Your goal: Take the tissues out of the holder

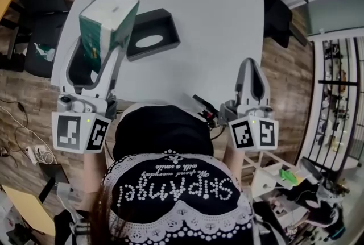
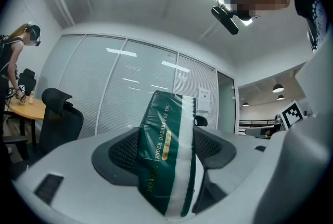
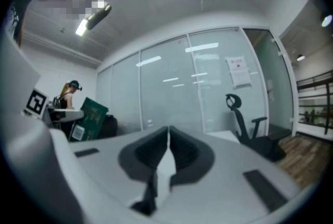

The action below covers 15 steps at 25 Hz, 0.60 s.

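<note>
A green and white tissue pack (image 1: 108, 22) is held up over the left part of the white table (image 1: 216, 28), and my left gripper (image 1: 101, 49) is shut on it. In the left gripper view the pack (image 2: 166, 160) stands upright, pinched between both pads. The black tissue holder (image 1: 151, 33) lies on the table just right of the pack, its oval opening facing up. My right gripper (image 1: 251, 65) hovers at the table's near right edge, shut with nothing in it; its jaws (image 3: 167, 141) meet tip to tip. The pack (image 3: 89, 118) also shows at the left of the right gripper view.
Black office chairs stand at the table's left (image 1: 34, 16) and at its far right (image 1: 280, 5). Glass partition walls (image 2: 130, 98) ring the room. Another person (image 2: 13, 69) stands at a wooden table (image 2: 23, 108) on the left. A chair (image 3: 247, 124) stands ahead of the right gripper.
</note>
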Each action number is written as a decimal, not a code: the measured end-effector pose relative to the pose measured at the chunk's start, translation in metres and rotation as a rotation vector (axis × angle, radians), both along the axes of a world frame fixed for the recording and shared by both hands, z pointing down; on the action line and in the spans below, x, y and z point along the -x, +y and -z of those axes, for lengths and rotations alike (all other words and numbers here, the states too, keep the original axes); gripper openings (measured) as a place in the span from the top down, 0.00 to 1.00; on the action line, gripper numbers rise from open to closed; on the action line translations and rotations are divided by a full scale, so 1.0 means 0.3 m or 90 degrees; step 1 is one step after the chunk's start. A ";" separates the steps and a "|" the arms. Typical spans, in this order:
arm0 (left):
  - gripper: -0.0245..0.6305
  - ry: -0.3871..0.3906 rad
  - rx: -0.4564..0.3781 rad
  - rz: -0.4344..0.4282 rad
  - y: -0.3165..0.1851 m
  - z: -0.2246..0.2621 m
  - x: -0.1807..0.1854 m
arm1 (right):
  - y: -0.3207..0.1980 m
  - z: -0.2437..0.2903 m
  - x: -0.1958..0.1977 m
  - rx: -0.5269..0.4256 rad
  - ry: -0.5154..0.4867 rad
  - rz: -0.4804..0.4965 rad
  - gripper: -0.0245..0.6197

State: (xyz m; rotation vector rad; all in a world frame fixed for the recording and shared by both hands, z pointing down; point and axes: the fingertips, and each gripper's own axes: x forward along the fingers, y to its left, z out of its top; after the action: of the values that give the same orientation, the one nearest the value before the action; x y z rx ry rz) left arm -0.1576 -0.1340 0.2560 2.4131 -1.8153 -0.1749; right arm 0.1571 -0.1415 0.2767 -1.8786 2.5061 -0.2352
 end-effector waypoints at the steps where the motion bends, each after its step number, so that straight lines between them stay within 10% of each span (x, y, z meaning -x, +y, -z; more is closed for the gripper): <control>1: 0.43 -0.001 0.000 0.000 0.009 -0.001 0.000 | 0.006 0.003 -0.003 -0.001 -0.001 -0.001 0.91; 15: 0.43 -0.007 0.013 0.014 0.120 -0.060 -0.013 | 0.068 -0.023 -0.025 0.012 -0.002 -0.001 0.91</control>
State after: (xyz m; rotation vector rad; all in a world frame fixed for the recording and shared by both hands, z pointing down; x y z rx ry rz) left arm -0.1537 -0.0979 0.2741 2.3857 -1.8389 -0.1450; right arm 0.1645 -0.1211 0.2836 -1.8846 2.5099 -0.2629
